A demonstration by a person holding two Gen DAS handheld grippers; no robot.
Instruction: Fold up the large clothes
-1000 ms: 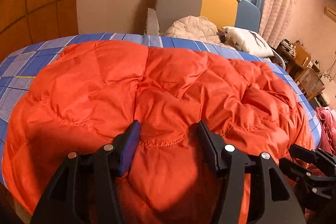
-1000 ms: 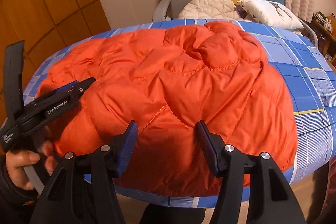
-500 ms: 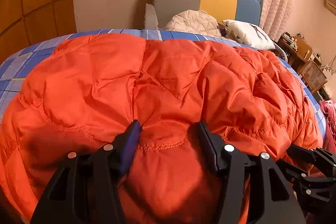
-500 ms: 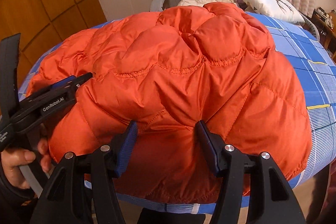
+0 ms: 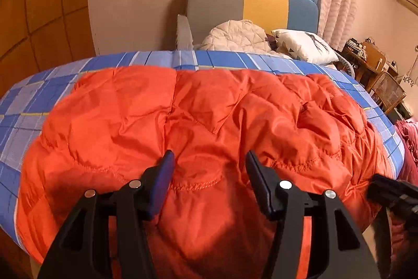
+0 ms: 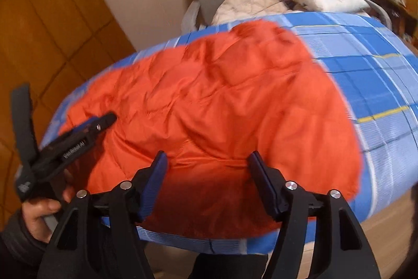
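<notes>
The orange quilted jacket (image 5: 203,122) is spread flat on the blue checked bed (image 5: 34,101), apparently for folding. Its near hem is pinched by the left gripper (image 5: 209,161), jaws half-spread; the hem lies at twelve o'clock between the right gripper's (image 6: 206,161) opening jaws, seemingly being let go.

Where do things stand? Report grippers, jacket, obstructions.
Left gripper jaws apart, astride a puffy fold of the orange quilted jacket, grip unclear. Right gripper jaws opening over the near hem. Jacket bunched on the blue plaid bed cover. Nothing in the way.
</notes>
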